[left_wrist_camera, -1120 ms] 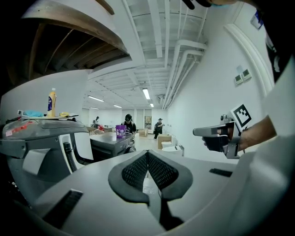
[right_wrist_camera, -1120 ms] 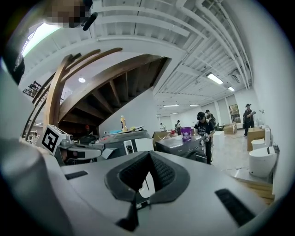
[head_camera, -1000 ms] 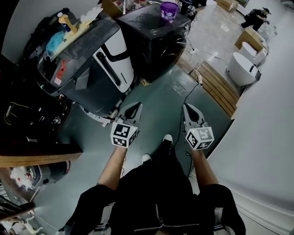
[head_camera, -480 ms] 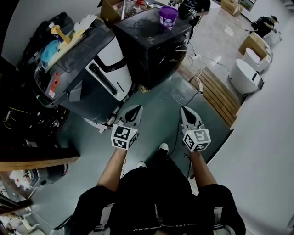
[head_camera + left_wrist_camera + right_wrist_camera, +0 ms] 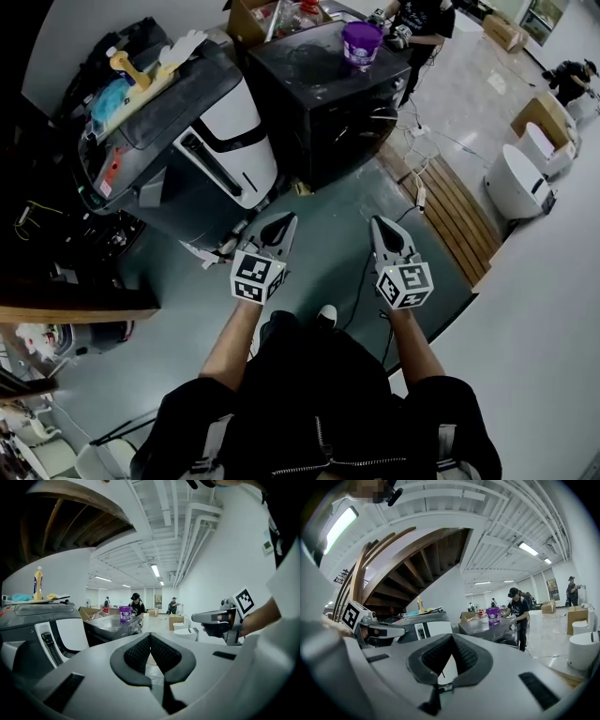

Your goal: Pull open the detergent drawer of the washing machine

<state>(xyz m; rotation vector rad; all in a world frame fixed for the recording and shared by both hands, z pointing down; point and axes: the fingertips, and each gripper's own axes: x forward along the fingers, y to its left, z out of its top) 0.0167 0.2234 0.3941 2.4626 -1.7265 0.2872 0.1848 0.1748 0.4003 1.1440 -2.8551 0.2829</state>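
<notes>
Standing short of the appliances, the person seemed to be at the approach step: the left gripper (image 5: pixel 278 225) and right gripper (image 5: pixel 384 227) hung over the grey floor (image 5: pixel 328 202), jaws pressed together on nothing. Ahead stood a dark boxy washing machine (image 5: pixel 323 117) under a purple tub (image 5: pixel 361 42), beside a grey-and-white slanted machine (image 5: pixel 220 141). The detergent drawer could not be made out; reaching it would call for spread jaws.

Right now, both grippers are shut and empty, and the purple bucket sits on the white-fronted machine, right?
No: the purple bucket sits on the black machine, as the head view shows. The left gripper and right gripper are shut and empty.
</notes>
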